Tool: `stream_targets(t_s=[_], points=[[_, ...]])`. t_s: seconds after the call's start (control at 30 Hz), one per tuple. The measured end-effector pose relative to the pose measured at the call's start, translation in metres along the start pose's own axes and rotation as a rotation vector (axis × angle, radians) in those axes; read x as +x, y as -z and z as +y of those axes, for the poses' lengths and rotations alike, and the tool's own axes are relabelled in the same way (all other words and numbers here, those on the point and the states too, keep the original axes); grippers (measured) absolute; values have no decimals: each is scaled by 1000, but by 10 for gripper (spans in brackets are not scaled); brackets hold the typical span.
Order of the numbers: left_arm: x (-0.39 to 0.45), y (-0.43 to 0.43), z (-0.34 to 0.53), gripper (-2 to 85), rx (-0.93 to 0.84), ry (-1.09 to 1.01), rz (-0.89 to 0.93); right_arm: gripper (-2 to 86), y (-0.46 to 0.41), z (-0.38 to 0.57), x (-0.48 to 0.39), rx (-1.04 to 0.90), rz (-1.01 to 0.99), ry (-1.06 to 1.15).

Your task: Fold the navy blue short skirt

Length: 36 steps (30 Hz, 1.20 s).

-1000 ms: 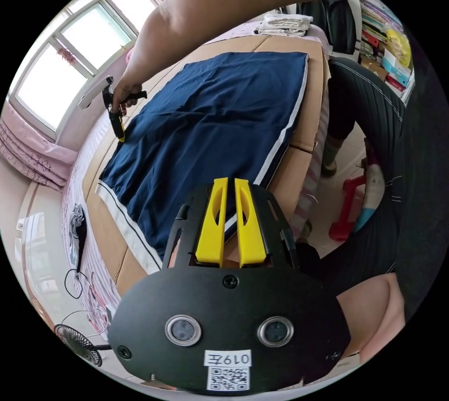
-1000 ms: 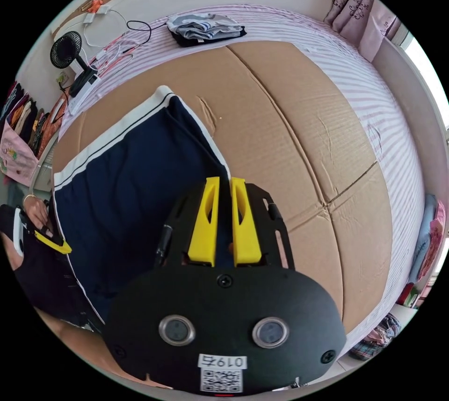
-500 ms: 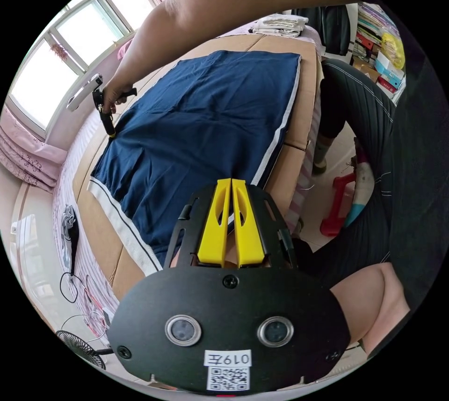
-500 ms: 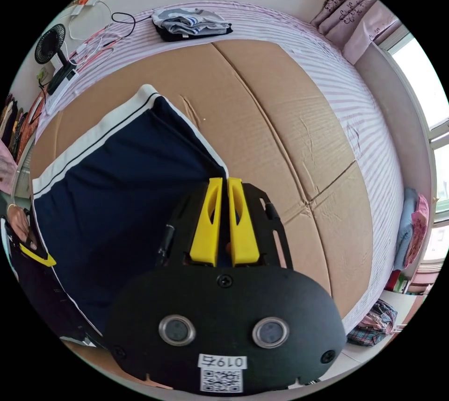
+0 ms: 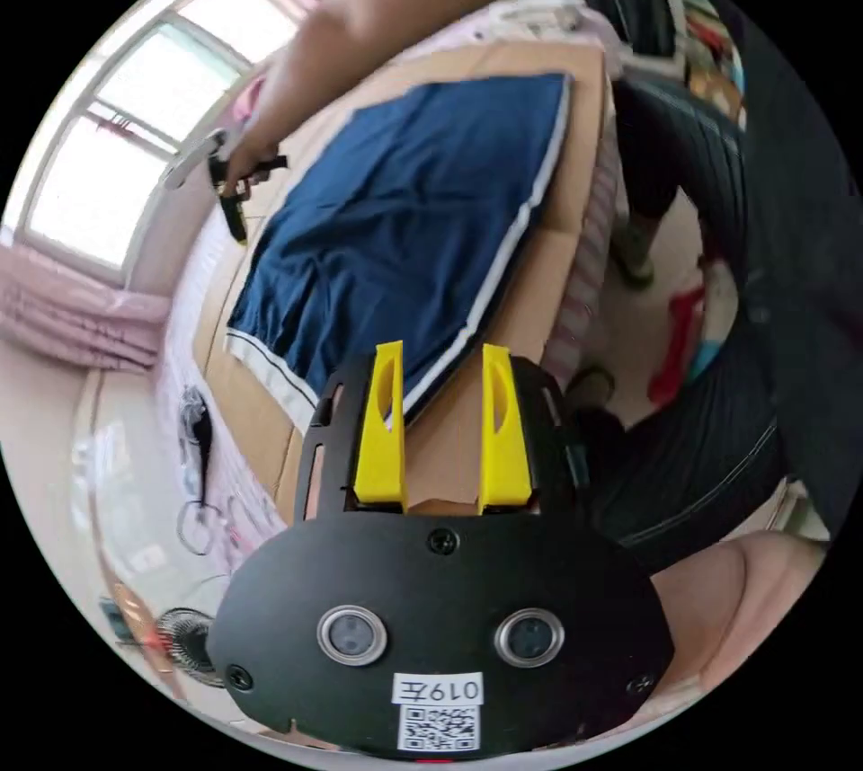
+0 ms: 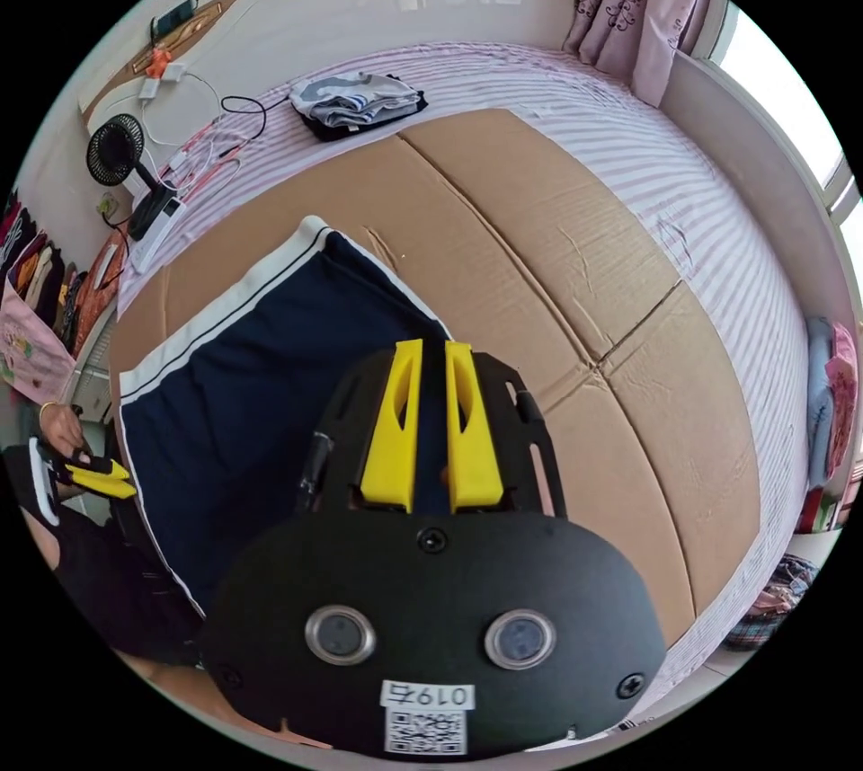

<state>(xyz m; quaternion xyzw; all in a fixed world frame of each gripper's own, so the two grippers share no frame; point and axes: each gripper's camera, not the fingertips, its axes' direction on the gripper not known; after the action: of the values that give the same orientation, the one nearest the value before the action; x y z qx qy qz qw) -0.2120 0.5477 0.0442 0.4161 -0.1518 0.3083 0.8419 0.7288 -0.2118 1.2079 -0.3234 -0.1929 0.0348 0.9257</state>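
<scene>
- Left gripper (image 5: 441, 358) hangs with its yellow jaws spread apart and nothing between them, just above the near corner of the navy skirt (image 5: 404, 214).
- Right gripper (image 6: 432, 353) has its jaws pressed close together on the far side edge of the navy skirt (image 6: 261, 394); the dark cloth runs up between them, so it reads as pinching that edge.
- From the left gripper view, the right gripper (image 5: 235, 218) sits at the far side of the garment, at the end of the person's outstretched arm (image 5: 378, 25).
- From the right gripper view, the left gripper (image 6: 99, 476) floats just off the skirt's near edge, beside a hand (image 6: 61, 429).
- Skirt lies spread flat on the cardboard sheet (image 6: 575, 268) that covers the striped bed (image 6: 683, 205), its white band (image 6: 216, 308) running along one end and white piping down each side.
- My judgement: the step in hand is taking hold of both side edges before a fold, and one side is not yet held.
- To do it well, I would set the open jaws over the piped edge level with the other grip, so both holds sit on the same line across the cloth.
- Bite both layers fully, not just the piping, or the lower layer will drag and crease.
- Lift both sides evenly and keep the cloth taut between them.
- A pile of folded clothes (image 6: 358, 101) lies well apart, out of the way.
</scene>
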Motion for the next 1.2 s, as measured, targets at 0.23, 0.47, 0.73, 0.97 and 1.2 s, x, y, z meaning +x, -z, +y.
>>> stream_targets(t_s=[0.23,0.47,0.73,0.97,1.2], points=[[10,19,-13,84,-118,-94,-164,63,-16,28,-11,-2,-57,-12],[7,26,-12,33,-119,-172,-152,89,-33,42,-32,-26,-30,69],[-3,37,6,14,-88,-151,-154,72,-66,67,-52,-70,-47,109],[-25,43,34,8,-74,-147,-79,-8,-85,111,-78,-79,109,137],[-42,41,71,10,-77,-113,-36,-10,-96,171,-104,5,276,71]])
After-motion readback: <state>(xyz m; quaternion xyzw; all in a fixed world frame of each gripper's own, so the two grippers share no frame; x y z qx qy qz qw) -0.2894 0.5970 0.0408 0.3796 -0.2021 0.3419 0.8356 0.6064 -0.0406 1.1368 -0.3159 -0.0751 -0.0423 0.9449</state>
